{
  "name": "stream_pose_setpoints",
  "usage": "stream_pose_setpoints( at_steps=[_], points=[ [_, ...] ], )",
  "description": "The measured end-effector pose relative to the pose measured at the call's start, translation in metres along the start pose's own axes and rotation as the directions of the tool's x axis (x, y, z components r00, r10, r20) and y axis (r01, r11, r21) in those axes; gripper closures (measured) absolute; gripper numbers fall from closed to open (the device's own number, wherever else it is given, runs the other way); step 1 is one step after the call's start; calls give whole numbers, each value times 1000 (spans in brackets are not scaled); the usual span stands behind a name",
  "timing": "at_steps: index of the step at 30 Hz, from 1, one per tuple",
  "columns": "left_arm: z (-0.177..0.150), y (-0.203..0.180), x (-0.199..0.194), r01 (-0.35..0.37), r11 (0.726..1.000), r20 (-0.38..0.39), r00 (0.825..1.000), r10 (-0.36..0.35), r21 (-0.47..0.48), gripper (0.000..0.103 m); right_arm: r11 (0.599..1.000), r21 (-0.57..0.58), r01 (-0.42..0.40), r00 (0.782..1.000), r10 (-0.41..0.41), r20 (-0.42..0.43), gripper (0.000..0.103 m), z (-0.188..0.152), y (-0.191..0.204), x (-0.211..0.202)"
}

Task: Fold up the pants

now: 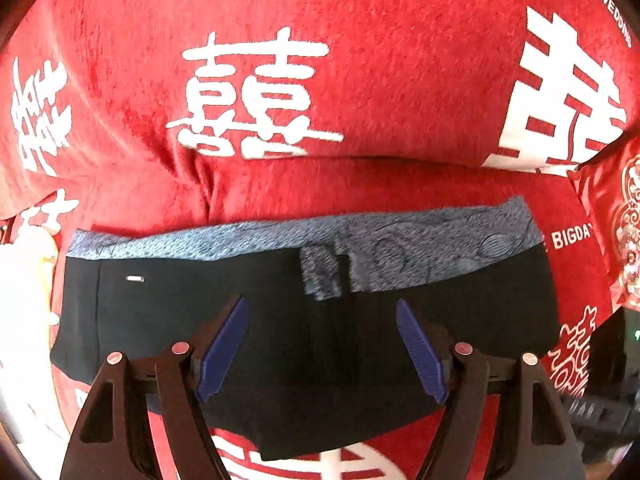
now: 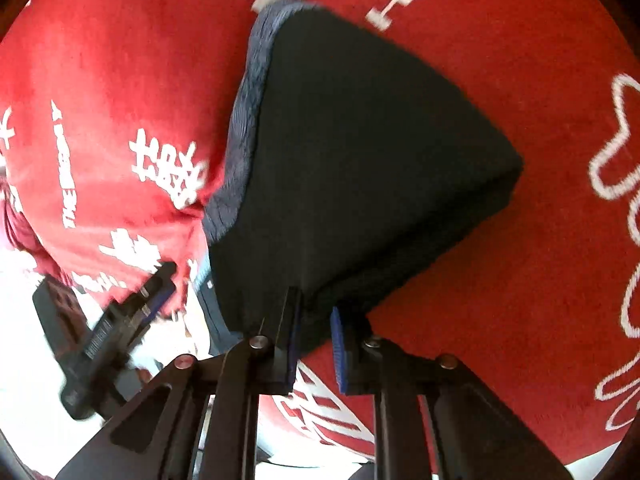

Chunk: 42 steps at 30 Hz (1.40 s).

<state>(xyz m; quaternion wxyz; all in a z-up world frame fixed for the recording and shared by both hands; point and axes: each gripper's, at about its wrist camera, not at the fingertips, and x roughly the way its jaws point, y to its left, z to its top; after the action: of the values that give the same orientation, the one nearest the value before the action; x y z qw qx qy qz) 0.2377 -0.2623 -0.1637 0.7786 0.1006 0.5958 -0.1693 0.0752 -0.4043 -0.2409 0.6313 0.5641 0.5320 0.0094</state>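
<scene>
Left view only: full width of the folded black fabric pants point(image 1: 248, 320), lying flat on the red plush cloth with white printed characters point(image 1: 360, 80); grey-blue patterned waistband lining point(image 1: 400, 236) runs along the far edge; a small white tag point(image 1: 135, 279) sits on the black fabric towards the left.
Right view only: the same pants point(image 2: 360, 152) seen from one end, tapering to a blunt folded corner at right, with stacked layers visible along the lower right edge; grey-blue lining forms the left rim point(image 2: 244, 120).
Left gripper point(image 1: 322, 312): black frame, blue ribbed pads; jaws spread wide over the black fabric, nothing between them, released.
Right gripper point(image 2: 316, 320): jaws set narrow, a visible gap between the blue pads; the near corner of the pants hangs at or between the fingertips; cannot tell whether the pads pinch it or only flank it.
Seen in right view, not its own: left gripper at lower left point(image 2: 120, 320), blurred, beside the pants' near edge.
Pants, look: dark, smooth, few wrinkles; compact fold, roughly a wide band in the left view.
Pants, place: on the red cloth, near the middle of both views, just ahead of each gripper.
Edges: red patterned packet point(image 1: 616, 232) at right of left view, well apart from the pants.
</scene>
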Motion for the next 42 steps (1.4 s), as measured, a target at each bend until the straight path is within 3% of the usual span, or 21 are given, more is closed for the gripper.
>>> stream_pose_setpoints(
  at_steps=[2, 4, 6, 7, 8, 10, 12, 14, 15, 17, 19, 22, 25, 27, 29, 32, 35, 42],
  points=[
    [4, -11, 10, 24, 1000, -41, 999, -24, 8, 26, 997, -78, 16, 997, -22, -79, 87, -1, 9, 0],
    [6, -26, 24, 28, 999, -52, 998, -26, 39, 26, 979, -202, 33, 996, -49, -71, 86, -3, 29, -14],
    [7, -36, 35, 19, 998, -62, 998, -16, 56, 26, 941, -331, 76, 997, -69, 32, 68, 0, 53, -40],
    [7, -39, 41, 18, 998, -67, 998, -14, 53, 26, 929, -356, 104, 993, -75, 95, 45, 7, 59, -55],
    [6, -41, 45, 15, 999, -73, 997, -11, 48, 26, 925, -357, 132, 985, -82, 150, 32, 16, 61, -66],
    [5, -42, 53, 9, 999, -88, 996, -6, 35, 26, 931, -317, 182, 969, -115, 217, 32, 43, 57, -77],
    [3, -40, 59, -7, 1000, -98, 995, 10, 26, 26, 944, -255, 210, 964, -157, 213, 37, 77, 38, -73],
    [-2, -34, 66, -26, 999, -114, 993, 29, 27, 26, 962, -188, 199, 975, -175, 136, 71, 101, 13, -55],
    [-6, -30, 69, -31, 999, -121, 992, 34, 27, 26, 973, -150, 175, 983, -165, 81, 72, 107, 0, -45],
    [-15, -21, 72, -22, 1000, -136, 990, 24, 17, 18, 979, -139, 149, 987, -140, 74, 72, 104, -2, -37],
    [-24, -10, 73, -8, 1000, -141, 990, 8, -1, 17, 965, -207, 163, 986, -149, 81, 72, 92, 10, -37],
    [-34, -1, 75, -8, 1000, -147, 989, 6, -15, 6, 942, -254, 220, 975, -206, 80, 72, 88, 17, -29],
    [-37, -1, 72, -27, 1000, -151, 988, 26, -8, 6, 920, -247, 305, 952, -294, 80, 52, 91, 21, -18],
    [-39, -4, 67, -50, 999, -143, 988, 51, 10, 6, 909, -248, 335, 942, -325, 82, 48, 86, 27, -15],
    [-42, -5, 61, -72, 997, -132, 989, 74, 21, 6, 882, -276, 382, 924, -373, 86, 36, 77, 36, -13],
    [-48, -3, 53, -85, 996, -134, 987, 85, 6, 6, 835, -327, 443, 895, -431, 113, 28, 54, 39, -18],
    [-54, 4, 47, -88, 996, -150, 985, 83, -26, 6, 752, -402, 523, 849, -503, 165, 25, 32, 45, -22],
    [-59, 14, 30, -106, 992, -154, 984, 95, -69, 6, 672, -479, 565, 810, -563, 165, 25, 13, 61, -16]
  ],
)
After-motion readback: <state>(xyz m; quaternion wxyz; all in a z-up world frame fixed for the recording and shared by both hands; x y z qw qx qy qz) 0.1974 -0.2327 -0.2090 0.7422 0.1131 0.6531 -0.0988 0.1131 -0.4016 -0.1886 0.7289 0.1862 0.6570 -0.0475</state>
